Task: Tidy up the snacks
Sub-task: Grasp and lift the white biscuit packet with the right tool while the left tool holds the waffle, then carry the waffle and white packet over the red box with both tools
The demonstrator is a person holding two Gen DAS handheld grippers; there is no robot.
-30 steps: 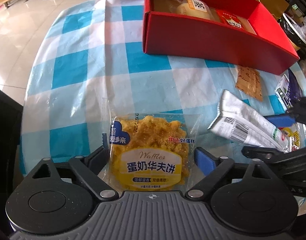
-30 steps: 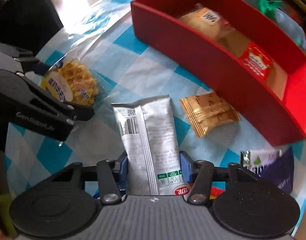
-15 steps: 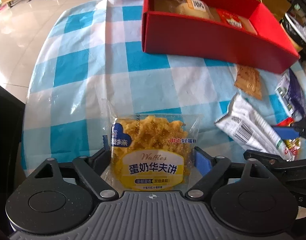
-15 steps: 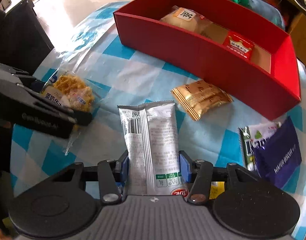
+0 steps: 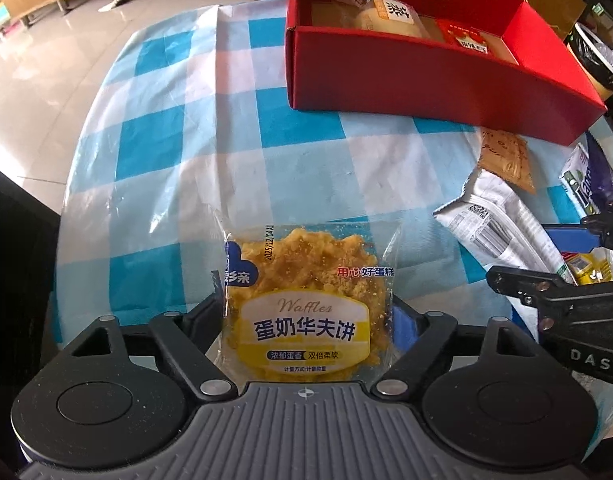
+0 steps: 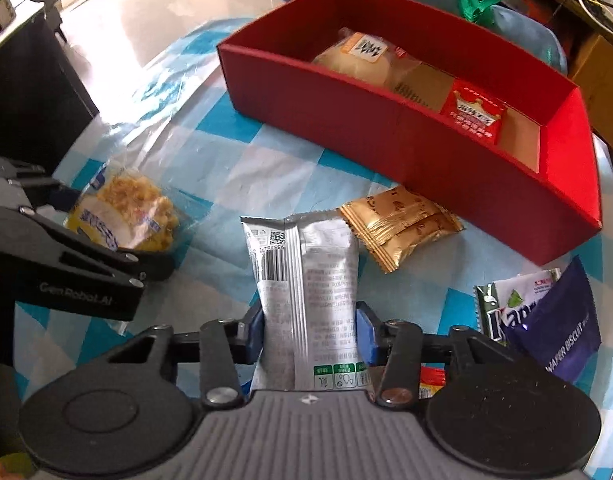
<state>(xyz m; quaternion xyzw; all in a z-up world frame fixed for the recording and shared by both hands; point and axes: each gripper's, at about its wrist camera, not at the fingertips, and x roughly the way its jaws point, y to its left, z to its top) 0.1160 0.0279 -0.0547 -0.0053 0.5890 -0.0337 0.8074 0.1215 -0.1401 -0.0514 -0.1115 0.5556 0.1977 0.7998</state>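
the long red cardboard box lay ahead of both tongs, across the blue and white checked tablecloth, its long side facing them, and the right gripper looked a bit nearer to it. the left gripper was clamped on the clear waffle packet with a yellow label, and the right one squeezed the long silver snack pack, which pointed at the box. a flat gold wrapper lay in the right one's way (just before the box wall), with a purple biscuit packet off to the side.
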